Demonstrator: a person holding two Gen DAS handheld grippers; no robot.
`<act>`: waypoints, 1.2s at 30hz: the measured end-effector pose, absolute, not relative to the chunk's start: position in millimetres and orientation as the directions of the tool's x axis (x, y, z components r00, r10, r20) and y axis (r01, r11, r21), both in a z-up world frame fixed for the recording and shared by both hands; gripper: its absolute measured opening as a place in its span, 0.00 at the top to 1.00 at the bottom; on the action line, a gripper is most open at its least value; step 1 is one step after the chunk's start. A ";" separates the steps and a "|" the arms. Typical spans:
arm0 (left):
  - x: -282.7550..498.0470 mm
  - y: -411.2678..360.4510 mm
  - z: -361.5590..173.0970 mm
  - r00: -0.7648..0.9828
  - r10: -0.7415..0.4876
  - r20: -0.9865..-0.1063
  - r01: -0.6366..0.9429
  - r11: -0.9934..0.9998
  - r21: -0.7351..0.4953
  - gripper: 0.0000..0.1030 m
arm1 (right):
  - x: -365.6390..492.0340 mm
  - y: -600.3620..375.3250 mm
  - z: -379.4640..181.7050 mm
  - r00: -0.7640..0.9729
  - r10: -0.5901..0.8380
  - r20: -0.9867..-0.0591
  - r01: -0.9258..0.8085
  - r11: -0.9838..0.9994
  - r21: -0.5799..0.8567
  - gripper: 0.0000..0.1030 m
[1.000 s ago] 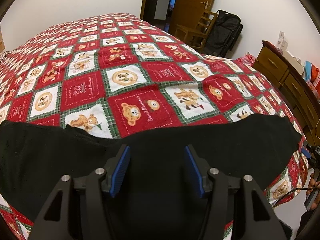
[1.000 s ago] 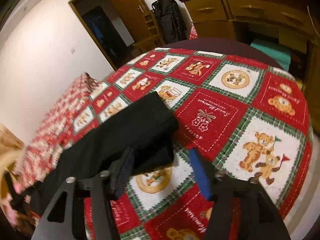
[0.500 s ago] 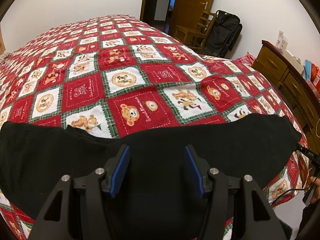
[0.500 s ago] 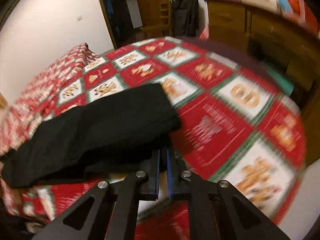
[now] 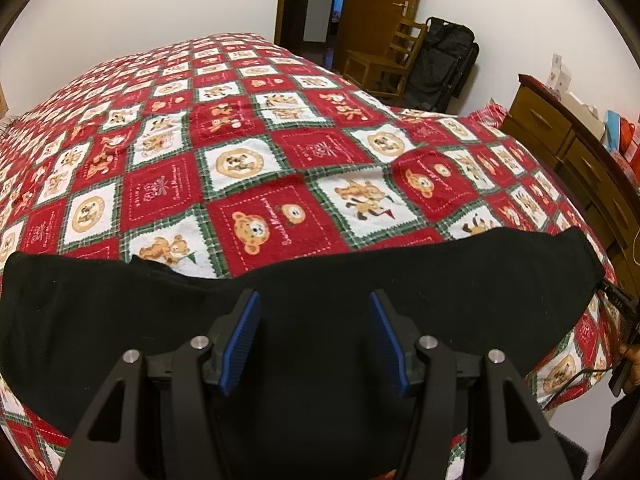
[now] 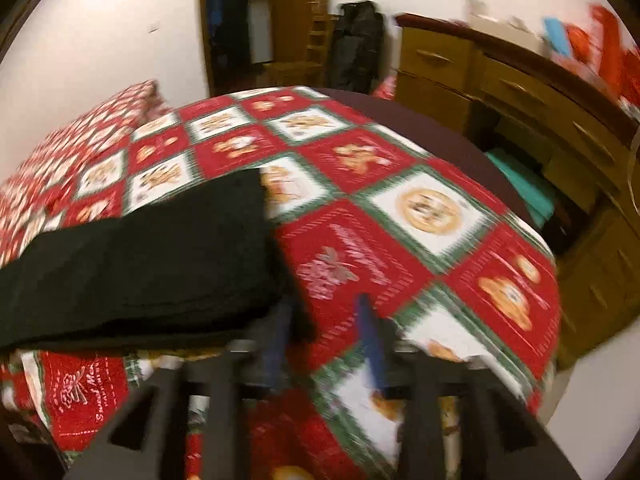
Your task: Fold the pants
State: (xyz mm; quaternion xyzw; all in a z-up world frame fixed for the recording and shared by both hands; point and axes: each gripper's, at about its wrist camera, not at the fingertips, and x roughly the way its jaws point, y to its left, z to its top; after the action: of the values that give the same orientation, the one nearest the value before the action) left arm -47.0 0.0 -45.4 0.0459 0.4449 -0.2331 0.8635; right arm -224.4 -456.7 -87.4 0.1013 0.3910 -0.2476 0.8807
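Black pants point(image 5: 320, 320) lie folded lengthwise along the near edge of the bed. My left gripper point(image 5: 314, 340) is open and hovers over their middle, its blue pads point(image 5: 240, 340) apart and empty. In the right wrist view the pants point(image 6: 140, 260) end at a stacked hem left of centre. My right gripper point(image 6: 324, 344) is open beside that hem, with the left finger touching the lower corner of the cloth. This view is blurred by motion.
The bed carries a red, white and green bear quilt point(image 5: 248, 168). A wooden dresser point(image 5: 580, 152) stands to the right, close to the bed. A wooden chair point(image 5: 380, 64), a black bag point(image 5: 444, 60) and an open doorway point(image 5: 316, 0) are behind.
My right gripper shut at the pants' hem half a second ago and now stands open again, swung to the right. My left gripper has hardly moved.
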 end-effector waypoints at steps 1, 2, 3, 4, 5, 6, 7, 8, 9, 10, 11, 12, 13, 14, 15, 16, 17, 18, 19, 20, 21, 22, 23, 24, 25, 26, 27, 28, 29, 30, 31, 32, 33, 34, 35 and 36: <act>-47.0 -0.4 -45.8 0.494 -0.363 -0.790 0.446 0.886 -0.129 0.43 | -232.9 -461.4 -81.5 0.561 -0.396 -0.727 0.567 0.824 -0.011 0.53; -47.2 -0.5 -45.9 0.493 -0.366 -0.789 0.448 0.885 -0.130 0.43 | -238.5 -463.0 -76.7 0.560 -0.417 -0.716 0.594 0.805 -0.004 0.53; -47.3 -0.4 -45.8 0.494 -0.367 -0.788 0.448 0.884 -0.131 0.43 | -243.8 -463.1 -70.9 0.578 -0.419 -0.701 0.604 0.797 0.022 0.53; -47.1 -0.2 -46.0 0.495 -0.367 -0.788 0.446 0.885 -0.132 0.43 | -248.5 -461.3 -62.2 0.615 -0.404 -0.678 0.597 0.799 0.066 0.53; -46.1 -0.2 -46.6 0.494 -0.367 -0.788 0.445 0.886 -0.134 0.43 | -249.8 -458.6 -58.1 0.636 -0.391 -0.666 0.587 0.805 0.088 0.53; -45.5 -0.5 -47.3 0.491 -0.367 -0.790 0.444 0.886 -0.136 0.43 | -247.6 -455.0 -52.3 0.659 -0.368 -0.656 0.566 0.817 0.111 0.53; -45.0 -1.3 -48.0 0.489 -0.367 -0.791 0.445 0.885 -0.136 0.43 | -241.5 -451.6 -49.3 0.674 -0.338 -0.656 0.543 0.829 0.132 0.53; -45.0 -2.4 -48.5 0.487 -0.368 -0.792 0.447 0.884 -0.135 0.43 | -234.8 -449.0 -49.0 0.680 -0.308 -0.665 0.526 0.837 0.150 0.53; -45.8 -3.8 -48.9 0.486 -0.368 -0.793 0.452 0.882 -0.133 0.43 | -224.7 -447.1 -51.3 0.680 -0.276 -0.679 0.514 0.841 0.172 0.53; -46.8 -4.6 -48.8 0.486 -0.370 -0.792 0.456 0.880 -0.132 0.43 | -217.7 -448.0 -55.2 0.674 -0.253 -0.694 0.507 0.842 0.185 0.53; -47.1 -5.0 -48.7 0.485 -0.371 -0.792 0.458 0.879 -0.132 0.43 | -208.1 -447.5 -61.6 0.652 -0.247 -0.717 0.510 0.843 0.173 0.53; -48.0 -5.5 -48.5 0.486 -0.373 -0.790 0.461 0.878 -0.131 0.43 | -201.8 -446.4 -67.7 0.629 -0.247 -0.737 0.511 0.846 0.153 0.53; -48.6 -5.2 -48.2 0.487 -0.373 -0.790 0.461 0.878 -0.130 0.43 | -196.6 -445.1 -75.0 0.606 -0.238 -0.759 0.507 0.851 0.138 0.67; -48.9 -4.7 -48.1 0.488 -0.372 -0.789 0.460 0.878 -0.130 0.43 | -193.6 -443.0 -82.5 0.592 -0.217 -0.777 0.494 0.859 0.136 0.79; -48.8 -4.6 -48.3 0.488 -0.372 -0.790 0.458 0.879 -0.131 0.43 | -193.7 -439.6 -85.2 0.578 -0.229 -0.783 0.495 0.861 0.113 0.85; -48.3 -4.2 -48.6 0.487 -0.372 -0.790 0.457 0.879 -0.132 0.43 | -194.6 -436.6 -84.7 0.577 -0.252 -0.777 0.494 0.865 0.086 0.92; -47.7 -4.2 -49.1 0.485 -0.371 -0.792 0.456 0.880 -0.133 0.43 | -196.8 -434.8 -83.4 0.581 -0.245 -0.776 0.482 0.872 0.086 0.92; -47.0 -4.9 -49.9 0.484 -0.370 -0.793 0.456 0.880 -0.133 0.43 | -199.6 -432.2 -80.1 0.584 -0.252 -0.771 0.481 0.873 0.080 0.92; -46.9 -6.2 -50.5 0.481 -0.369 -0.795 0.459 0.879 -0.131 0.43 | -202.9 -430.0 -75.4 0.585 -0.262 -0.768 0.475 0.878 0.063 0.92; -47.2 -7.6 -50.7 0.480 -0.369 -0.796 0.463 0.877 -0.127 0.43 | -205.6 -429.1 -72.6 0.581 -0.269 -0.768 0.469 0.882 0.045 0.92; -48.2 -9.0 -50.5 0.481 -0.368 -0.796 0.467 0.876 -0.122 0.43 | -208.9 -429.2 -72.1 0.575 -0.272 -0.772 0.468 0.883 0.036 0.92; -49.3 -10.0 -49.8 0.484 -0.368 -0.794 0.472 0.874 -0.117 0.43 | -211.4 -431.5 -73.4 0.568 -0.269 -0.778 0.472 0.881 0.039 0.92; -49.9 -10.6 -49.2 0.486 -0.369 -0.792 0.475 0.873 -0.115 0.43 | -212.7 -434.9 -78.5 0.561 -0.256 -0.788 0.475 0.879 0.052 0.92; -50.0 -10.6 -48.9 0.487 -0.369 -0.791 0.475 0.872 -0.114 0.43 | -212.1 -436.8 -84.6 0.557 -0.248 -0.793 0.474 0.879 0.058 0.91; -49.8 -10.7 -48.9 0.488 -0.370 -0.790 0.476 0.872 -0.115 0.43 | -211.4 -437.3 -88.0 0.571 -0.259 -0.779 0.476 0.878 0.056 0.88; -49.5 -11.0 -49.5 0.488 -0.371 -0.790 0.476 0.872 -0.116 0.43 | -211.2 -438.8 -89.4 0.580 -0.260 -0.772 0.475 0.878 0.061 0.86; -49.4 -11.9 -50.9 0.486 -0.368 -0.793 0.476 0.872 -0.113 0.43 | -211.4 -440.8 -89.7 0.581 -0.252 -0.774 0.475 0.877 0.071 0.76; -49.5 -12.8 -52.2 0.485 -0.363 -0.796 0.476 0.873 -0.107 0.43 | -212.6 -444.5 -89.2 0.570 -0.254 -0.781 0.486 0.871 0.072 0.59; -50.5 -13.4 -53.2 0.488 -0.354 -0.798 0.480 0.872 -0.094 0.43 | -215.3 -449.1 -88.4 0.551 -0.270 -0.790 0.511 0.857 0.063 0.52; -51.4 -13.4 -53.5 0.497 -0.345 -0.797 0.482 0.873 -0.078 0.43 | -220.5 -453.8 -84.7 0.539 -0.295 -0.789 0.544 0.837 0.059 0.49; -52.3 -12.8 -53.2 0.506 -0.335 -0.795 0.480 0.875 -0.063 0.43 | -226.6 -455.4 -78.9 0.531 -0.339 -0.777 0.585 0.810 0.047 0.49; -52.0 -11.7 -53.4 0.519 -0.321 -0.792 0.475 0.879 -0.046 0.43 | -232.9 -453.6 -68.5 0.505 -0.436 -0.745 0.650 0.760 -0.005 0.49; -51.1 -10.4 -53.7 0.523 -0.318 -0.790 0.471 0.881 -0.043 0.43 | -235.8 -447.0 -57.3 0.510 -0.503 -0.698 0.673 0.738 -0.039 0.49; -49.9 -8.6 -54.3 0.524 -0.319 -0.790 0.466 0.883 -0.047 0.43 | -234.4 -438.0 -48.9 0.546 -0.513 -0.662 0.657 0.753 -0.040 0.49; -47.8 -7.4 -56.0 0.519 -0.322 -0.792 0.459 0.886 -0.059 0.43 | -228.7 -425.2 -40.1 0.597 -0.484 -0.639 0.614 0.789 -0.024 0.49; -46.4 -7.3 -57.2 0.515 -0.324 -0.794 0.456 0.887 -0.066 0.43 | -216.7 -408.5 -33.7 0.654 -0.416 -0.632 0.543 0.840 0.009 0.49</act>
State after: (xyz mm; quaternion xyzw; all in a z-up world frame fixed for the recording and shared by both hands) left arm -46.4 -7.3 -57.2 0.0759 0.4381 -0.2249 0.8670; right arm -216.7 -408.5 -33.7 0.0991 0.3207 -0.2652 0.9039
